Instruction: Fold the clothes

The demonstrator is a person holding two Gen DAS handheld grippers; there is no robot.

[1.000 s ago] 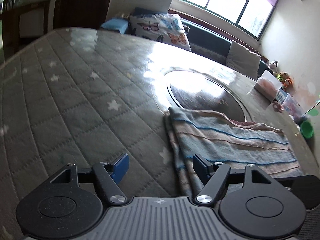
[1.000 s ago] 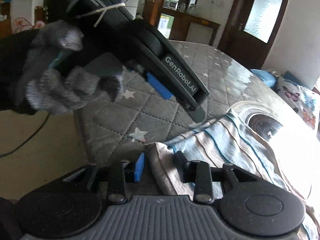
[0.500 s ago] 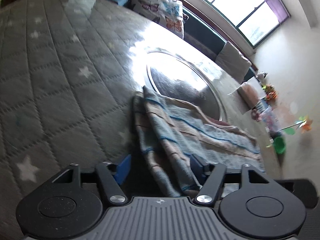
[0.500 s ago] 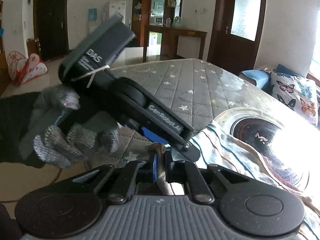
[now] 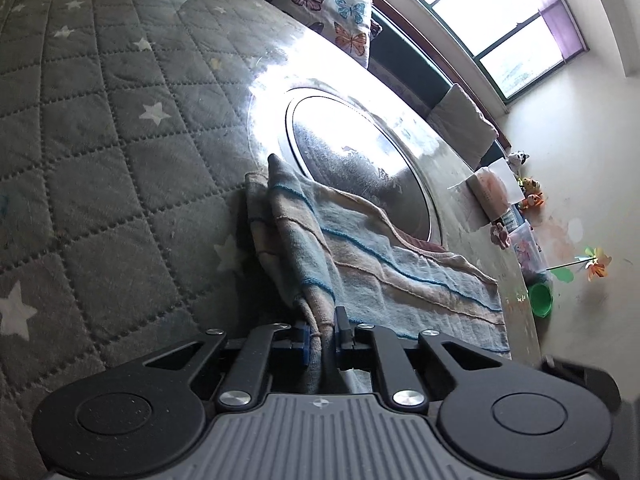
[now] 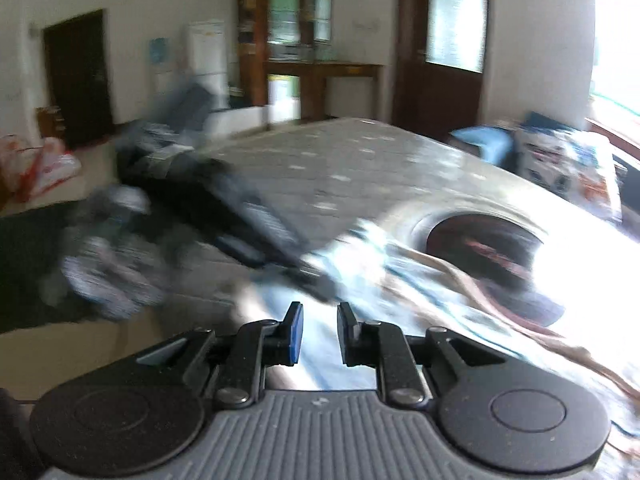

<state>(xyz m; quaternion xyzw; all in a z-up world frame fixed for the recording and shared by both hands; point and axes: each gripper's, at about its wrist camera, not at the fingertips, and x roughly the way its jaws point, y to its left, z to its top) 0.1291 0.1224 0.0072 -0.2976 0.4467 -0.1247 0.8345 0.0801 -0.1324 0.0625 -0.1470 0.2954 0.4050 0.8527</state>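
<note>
A blue and beige striped cloth lies on the grey quilted star-print cover of the table. My left gripper is shut on the cloth's near left edge, which bunches up into a raised ridge between the pads. The right wrist view is blurred by motion. There my right gripper has its jaws a narrow gap apart, with the striped cloth filling the gap, so it looks shut on the cloth. A gloved hand holds the left gripper's dark body just ahead and to the left.
A round glass turntable sits beyond the cloth, glaring in the window light. A butterfly pillow lies on the far bench. A tissue pack, small toys and a green cup crowd the table's right edge.
My left gripper went from open to shut on the cloth's edge and lifted it into a ridge. My right gripper shut on its corner and is now moving fast.
</note>
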